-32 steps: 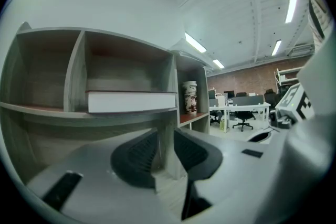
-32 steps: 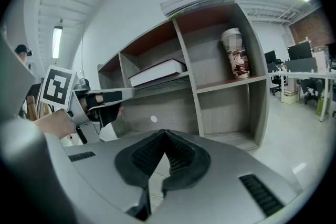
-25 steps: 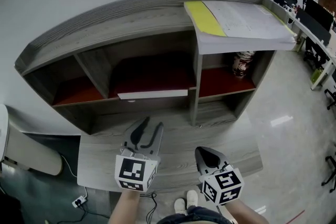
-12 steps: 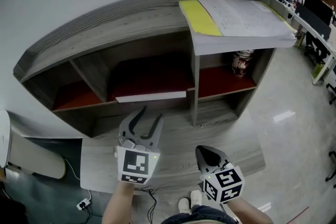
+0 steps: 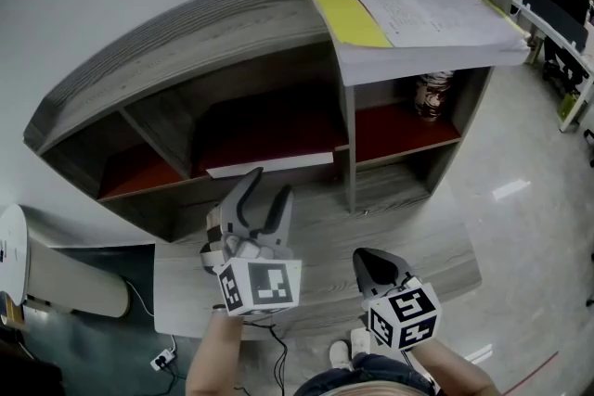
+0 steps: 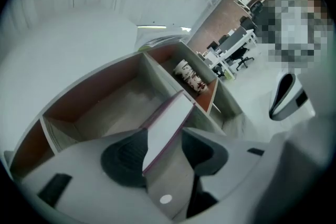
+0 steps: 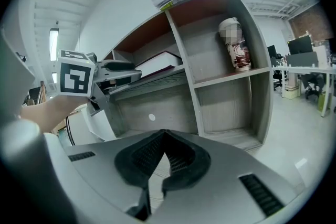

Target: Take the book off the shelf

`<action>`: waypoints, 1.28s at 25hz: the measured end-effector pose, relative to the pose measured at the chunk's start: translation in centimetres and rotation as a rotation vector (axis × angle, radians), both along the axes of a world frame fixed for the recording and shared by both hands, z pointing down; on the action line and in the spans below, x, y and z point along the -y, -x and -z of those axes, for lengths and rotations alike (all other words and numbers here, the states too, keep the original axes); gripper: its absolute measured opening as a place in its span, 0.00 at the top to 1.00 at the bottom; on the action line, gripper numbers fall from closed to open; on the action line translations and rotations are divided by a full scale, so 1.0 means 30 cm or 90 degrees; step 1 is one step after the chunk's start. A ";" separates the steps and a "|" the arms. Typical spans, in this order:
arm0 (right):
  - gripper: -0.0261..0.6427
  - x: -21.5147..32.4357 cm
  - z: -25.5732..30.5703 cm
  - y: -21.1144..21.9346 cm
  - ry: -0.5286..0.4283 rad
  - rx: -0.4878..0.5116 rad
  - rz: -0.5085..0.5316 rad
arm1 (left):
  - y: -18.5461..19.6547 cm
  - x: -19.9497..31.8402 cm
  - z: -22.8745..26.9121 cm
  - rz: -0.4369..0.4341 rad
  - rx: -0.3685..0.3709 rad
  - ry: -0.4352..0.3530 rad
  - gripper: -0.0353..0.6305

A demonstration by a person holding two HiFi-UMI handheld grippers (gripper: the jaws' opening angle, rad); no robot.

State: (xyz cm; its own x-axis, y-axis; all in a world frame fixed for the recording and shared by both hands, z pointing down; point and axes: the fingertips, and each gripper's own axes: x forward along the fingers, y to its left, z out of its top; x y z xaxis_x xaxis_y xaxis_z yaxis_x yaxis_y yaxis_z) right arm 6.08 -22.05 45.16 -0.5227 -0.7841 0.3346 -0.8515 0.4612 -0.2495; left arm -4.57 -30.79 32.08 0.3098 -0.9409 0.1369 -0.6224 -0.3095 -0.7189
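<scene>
Left gripper: jaws wide apart, just been opening. The near edge of the flat maroon-covered, white-paged book sits in the gap, not clamped. The book lies at the front edge of the centre compartment of the grey wooden shelf unit. Right gripper: jaws closed on nothing, well clear of the book.

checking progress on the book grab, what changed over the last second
The left gripper rose toward the shelf and rolled. Its jaws have just been opening, and the edge of the book now sits in the gap, not yet pinched. The right gripper stayed put with its jaws together, and the book still lies on its shelf board.
</scene>
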 end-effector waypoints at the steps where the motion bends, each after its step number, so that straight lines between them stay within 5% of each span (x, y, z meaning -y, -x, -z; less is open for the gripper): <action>1: 0.96 0.001 0.001 0.002 0.000 0.001 0.000 | -0.002 0.003 0.002 0.000 0.012 -0.005 0.68; 7: 0.96 0.006 0.005 0.004 -0.001 0.001 0.000 | -0.019 0.017 0.004 -0.008 0.120 -0.036 0.64; 14: 0.96 0.003 -0.009 0.008 0.010 0.001 0.000 | -0.037 0.041 -0.002 -0.012 0.195 -0.056 0.60; 32: 0.96 0.019 -0.025 0.007 0.024 -0.001 -0.009 | -0.049 0.106 -0.026 -0.015 0.322 -0.086 0.58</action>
State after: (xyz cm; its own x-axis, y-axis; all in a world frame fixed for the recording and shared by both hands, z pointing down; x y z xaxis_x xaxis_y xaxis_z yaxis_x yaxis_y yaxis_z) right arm 5.87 -22.61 45.92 -0.5116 -0.7781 0.3645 -0.8580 0.4400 -0.2649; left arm -3.11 -33.97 32.87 0.2579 -0.9541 0.1524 -0.1812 -0.2027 -0.9623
